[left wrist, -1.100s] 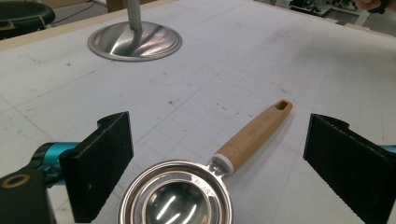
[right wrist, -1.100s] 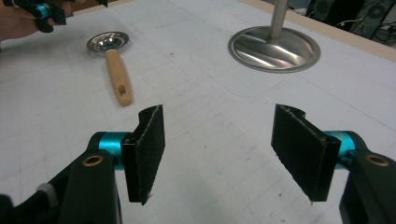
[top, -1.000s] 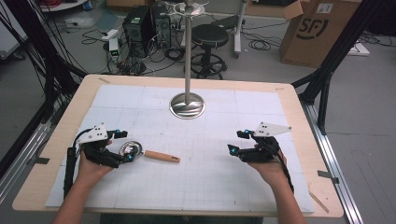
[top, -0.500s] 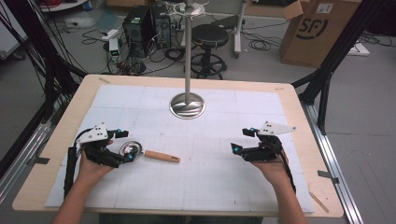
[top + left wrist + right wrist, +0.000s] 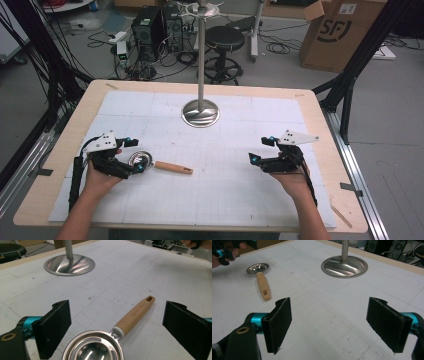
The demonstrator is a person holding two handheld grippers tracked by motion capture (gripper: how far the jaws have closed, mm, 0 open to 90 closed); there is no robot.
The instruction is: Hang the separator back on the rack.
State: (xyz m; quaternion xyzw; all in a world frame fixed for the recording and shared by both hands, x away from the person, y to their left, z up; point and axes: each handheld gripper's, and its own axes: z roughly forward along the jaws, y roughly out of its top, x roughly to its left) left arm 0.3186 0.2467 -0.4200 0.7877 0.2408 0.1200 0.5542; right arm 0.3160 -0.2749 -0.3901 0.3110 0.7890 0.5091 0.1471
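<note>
Currently both grippers sit low over the white mat (image 5: pixel 225 190) on the table (image 5: pixel 60 150), one in each hand. Left gripper (image 5: pixel 131 156) at the near left: jaws spread wide, nothing held. A small metal scoop (image 5: pixel 140 160) with a wooden handle (image 5: pixel 173 167) lies on the mat right at this gripper's tips. In the left gripper view the scoop's shiny bowl (image 5: pixel 93 349) sits between the two black jaws, low and near the camera, touching neither as far as can be seen; the handle (image 5: pixel 136 313) runs away from the gripper, up and to the right, with a slot near its far end. Right gripper (image 5: pixel 260 149) at the near right, well apart from the scoop: jaws also wide open, empty, bare mat between them in the right gripper view, scoop (image 5: pixel 259 268) far off at upper left beside the other hand (image 5: pixel 222 255). A metal stand (image 5: pixel 200 111) with a round base and an upright pole is at the far middle of the mat, clear of both grippers.
</note>
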